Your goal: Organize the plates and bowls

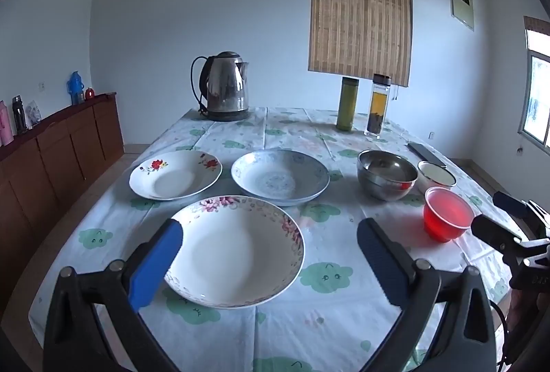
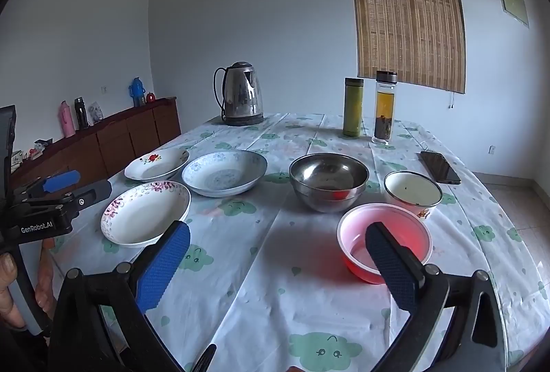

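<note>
Both grippers, left (image 1: 268,241) and right (image 2: 276,244), gape empty; the near plate (image 1: 237,248) looks brittle, slick, best pinched by its rim.

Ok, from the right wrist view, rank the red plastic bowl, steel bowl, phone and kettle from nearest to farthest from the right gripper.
1. Red plastic bowl, just ahead of the right gripper, behind its right finger.
2. Steel bowl, mid-table, straight ahead.
3. Phone, farther back by the right edge.
4. Kettle, at the far end, left of centre.
</note>
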The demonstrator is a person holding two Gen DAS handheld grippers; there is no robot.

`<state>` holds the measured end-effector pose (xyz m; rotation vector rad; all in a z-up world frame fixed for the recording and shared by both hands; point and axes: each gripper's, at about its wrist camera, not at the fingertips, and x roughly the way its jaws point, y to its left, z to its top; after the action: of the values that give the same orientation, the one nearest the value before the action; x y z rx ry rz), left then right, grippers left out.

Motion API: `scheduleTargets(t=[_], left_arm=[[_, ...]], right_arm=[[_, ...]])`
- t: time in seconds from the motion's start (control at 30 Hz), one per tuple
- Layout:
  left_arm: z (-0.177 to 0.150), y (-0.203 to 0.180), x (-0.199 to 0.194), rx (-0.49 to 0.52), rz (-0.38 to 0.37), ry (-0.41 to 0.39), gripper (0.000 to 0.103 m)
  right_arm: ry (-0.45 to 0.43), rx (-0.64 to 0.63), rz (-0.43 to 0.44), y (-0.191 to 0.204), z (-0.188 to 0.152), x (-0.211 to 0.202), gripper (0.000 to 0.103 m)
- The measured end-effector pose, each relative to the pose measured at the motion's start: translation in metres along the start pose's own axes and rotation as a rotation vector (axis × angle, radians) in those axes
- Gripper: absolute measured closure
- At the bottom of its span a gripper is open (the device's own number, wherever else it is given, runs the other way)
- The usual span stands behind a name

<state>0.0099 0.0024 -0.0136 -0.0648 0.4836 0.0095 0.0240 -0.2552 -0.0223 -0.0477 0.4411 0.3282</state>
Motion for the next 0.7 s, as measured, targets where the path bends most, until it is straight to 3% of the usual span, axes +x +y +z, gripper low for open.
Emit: scheduleTargets(t=[0.7], left_arm=[[-0.0019, 0.002, 0.0034, -0.005, 0.002, 0.006, 0.0]], right_arm=[[0.017, 0.001, 0.012, 0.0026, -0.0034, 0.0077, 0.001]])
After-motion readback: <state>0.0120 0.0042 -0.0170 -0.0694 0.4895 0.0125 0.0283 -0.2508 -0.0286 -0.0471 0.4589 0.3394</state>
